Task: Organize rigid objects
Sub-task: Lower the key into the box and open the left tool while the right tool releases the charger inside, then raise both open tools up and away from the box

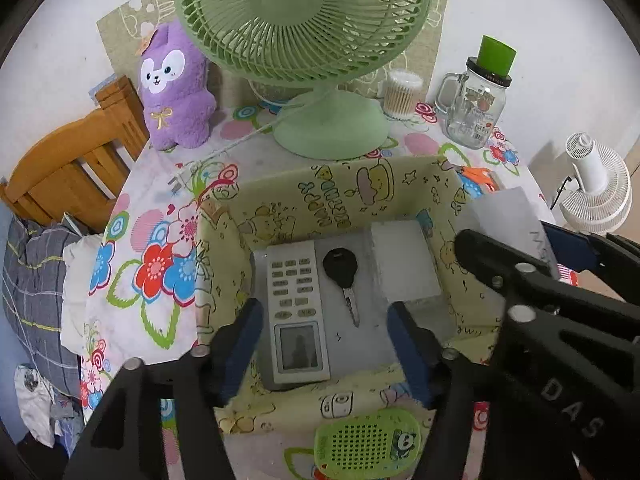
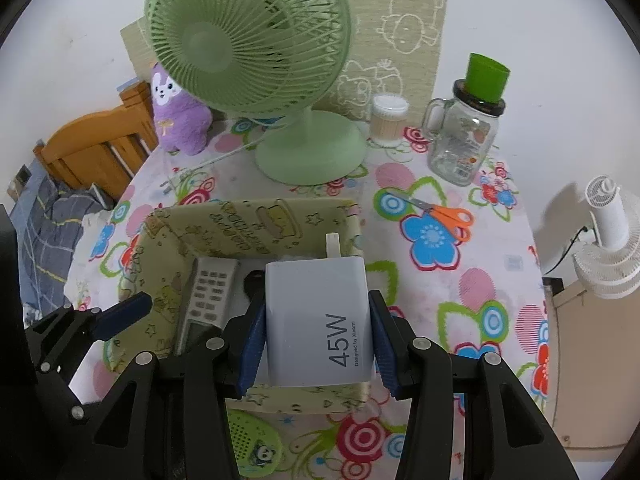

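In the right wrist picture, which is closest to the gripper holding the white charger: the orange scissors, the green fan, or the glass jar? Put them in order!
From the right gripper:
1. Orange scissors, on the flowered cloth, ahead and to the right.
2. Green fan, its base standing behind the yellow box, ahead.
3. Glass jar with the green cap, far right near the wall; only slightly beyond the fan's base.

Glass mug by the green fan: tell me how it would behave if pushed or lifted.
The glass mug is probably rigid and breakable. Tall, with a green cup perched on top, it may tip if shoved high. Its side handle likely offers the safest hold.
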{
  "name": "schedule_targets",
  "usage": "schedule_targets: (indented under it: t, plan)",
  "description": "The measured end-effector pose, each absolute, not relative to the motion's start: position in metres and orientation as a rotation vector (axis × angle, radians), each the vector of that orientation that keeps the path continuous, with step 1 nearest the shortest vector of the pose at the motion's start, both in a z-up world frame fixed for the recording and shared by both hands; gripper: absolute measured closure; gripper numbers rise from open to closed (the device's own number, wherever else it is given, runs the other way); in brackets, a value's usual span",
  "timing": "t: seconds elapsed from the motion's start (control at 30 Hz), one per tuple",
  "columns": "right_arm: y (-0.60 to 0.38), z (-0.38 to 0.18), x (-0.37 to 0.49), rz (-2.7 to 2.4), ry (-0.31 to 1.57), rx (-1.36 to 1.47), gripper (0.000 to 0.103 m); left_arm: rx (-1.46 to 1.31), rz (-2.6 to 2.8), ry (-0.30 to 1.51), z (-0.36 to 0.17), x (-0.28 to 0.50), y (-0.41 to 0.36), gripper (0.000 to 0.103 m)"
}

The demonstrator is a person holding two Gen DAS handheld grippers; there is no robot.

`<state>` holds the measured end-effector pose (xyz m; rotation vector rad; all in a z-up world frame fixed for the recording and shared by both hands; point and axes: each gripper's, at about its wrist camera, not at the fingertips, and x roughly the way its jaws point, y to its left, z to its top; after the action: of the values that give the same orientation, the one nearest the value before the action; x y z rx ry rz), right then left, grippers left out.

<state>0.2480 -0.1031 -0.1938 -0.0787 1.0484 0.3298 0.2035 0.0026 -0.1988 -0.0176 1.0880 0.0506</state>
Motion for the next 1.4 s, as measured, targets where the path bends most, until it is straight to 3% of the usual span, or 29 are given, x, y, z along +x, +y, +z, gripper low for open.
schedule_targets:
  t: [0.3, 0.97, 1.23, 1.4]
  plan:
    - [-0.085, -0.207, 0.243, 0.366, 1.093, -0.068, 0.052, -0.008, 0.038, 1.113, -0.200, 0.199, 0.007, 0.018]
    - [-0.089, -0.237, 0.249, 0.294, 1.187, 0.001, 0.051, -0.006, 0.042, 1.135, -0.208, 0.195, 0.009, 0.015]
    - [-0.090, -0.224, 0.242, 0.268, 1.153, -0.007, 0.034, -0.021, 0.039, 1.125, -0.204, 0.193, 0.012, 0.015]
    - [-0.097, -0.212, 0.233, 0.246, 1.139, 0.014, 0.031, -0.021, 0.023, 1.112, -0.195, 0.188, 0.012, 0.015]
